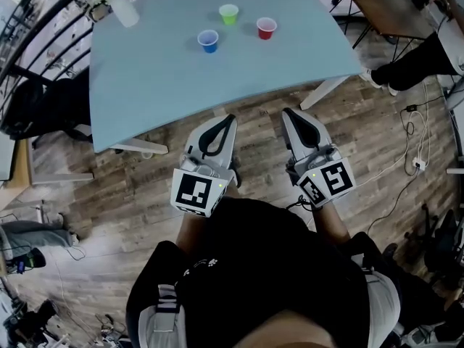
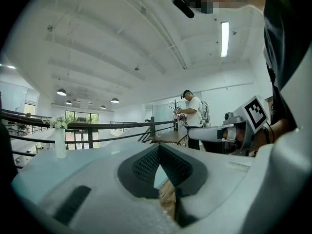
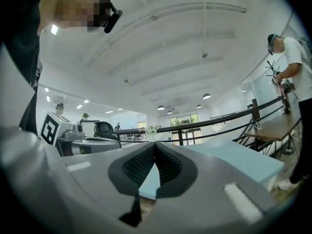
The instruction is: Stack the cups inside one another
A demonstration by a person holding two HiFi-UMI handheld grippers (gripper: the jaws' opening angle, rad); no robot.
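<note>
Left gripper (image 1: 229, 119), right gripper (image 1: 288, 113): jaws pressed together, nothing held, both short of table (image 1: 145, 78) near edge. 3 cups stand apart at far side: blue cup (image 1: 208, 40), green cup (image 1: 229, 14), red cup (image 1: 266, 27). Advice: open jaws wide before reaching, grip 1 cup by rim lightly.

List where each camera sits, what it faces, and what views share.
Head view: on the head, steeply down at table, blue cup, green cup, red cup; shows left gripper, right gripper, torso.
Left gripper view: on that gripper, level along shut jaws toward vase; right gripper at right.
Right gripper view: on its gripper, level over the table edge; left gripper at left.
Shared: both gripper views show railing, standing person.
</note>
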